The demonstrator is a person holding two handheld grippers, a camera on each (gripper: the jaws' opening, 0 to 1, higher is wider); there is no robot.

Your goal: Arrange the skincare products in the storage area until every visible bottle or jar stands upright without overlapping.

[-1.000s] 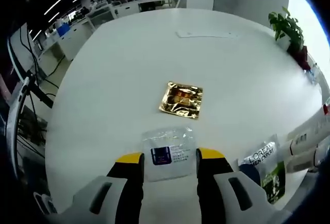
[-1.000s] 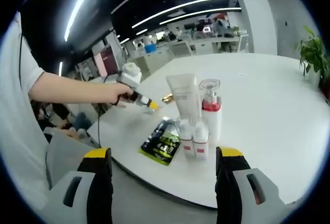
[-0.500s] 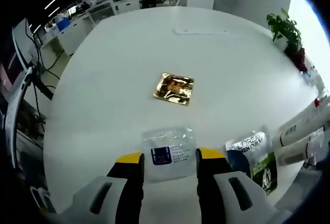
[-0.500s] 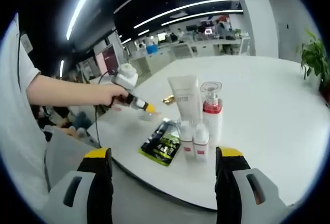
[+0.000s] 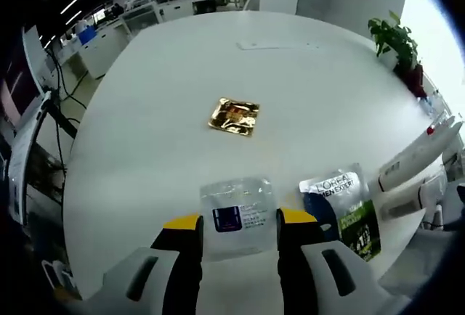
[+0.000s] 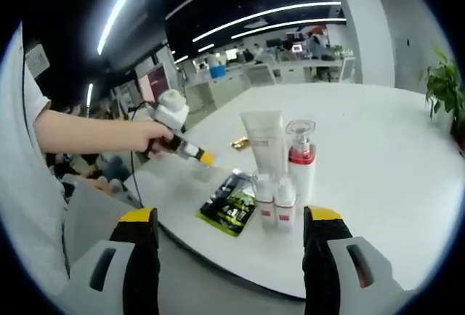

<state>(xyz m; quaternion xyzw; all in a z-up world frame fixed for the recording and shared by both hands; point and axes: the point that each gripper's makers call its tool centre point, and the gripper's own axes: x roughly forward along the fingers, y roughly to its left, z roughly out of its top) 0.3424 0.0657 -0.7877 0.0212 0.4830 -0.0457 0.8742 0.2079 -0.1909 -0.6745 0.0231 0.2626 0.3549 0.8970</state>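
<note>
My left gripper (image 5: 238, 219) is shut on a clear sachet (image 5: 236, 215) with a blue label, held just above the white table (image 5: 145, 112). A gold packet (image 5: 234, 116) lies flat farther on. A green-and-black sachet (image 5: 341, 206) lies to the right, beside a white tube (image 5: 418, 159) and a pump bottle (image 5: 407, 200). In the right gripper view the tube (image 6: 264, 141), the red-banded pump bottle (image 6: 300, 159) and two small bottles (image 6: 263, 197) (image 6: 284, 200) stand upright behind the green sachet (image 6: 231, 207). My right gripper (image 6: 229, 215) is open, off the table's near edge. The left gripper (image 6: 200, 159) hangs left of the tube.
A person's arm (image 6: 94, 130) reaches in from the left with the left gripper. A potted plant (image 5: 396, 39) stands at the table's far right edge. A flat white panel (image 5: 276, 45) lies far back. Desks and office furniture surround the table.
The left gripper view has shifted: the gold packet sits higher and farther left, and more of the green sachet shows. The clear sachet stayed between the jaws. The right gripper barely moved.
</note>
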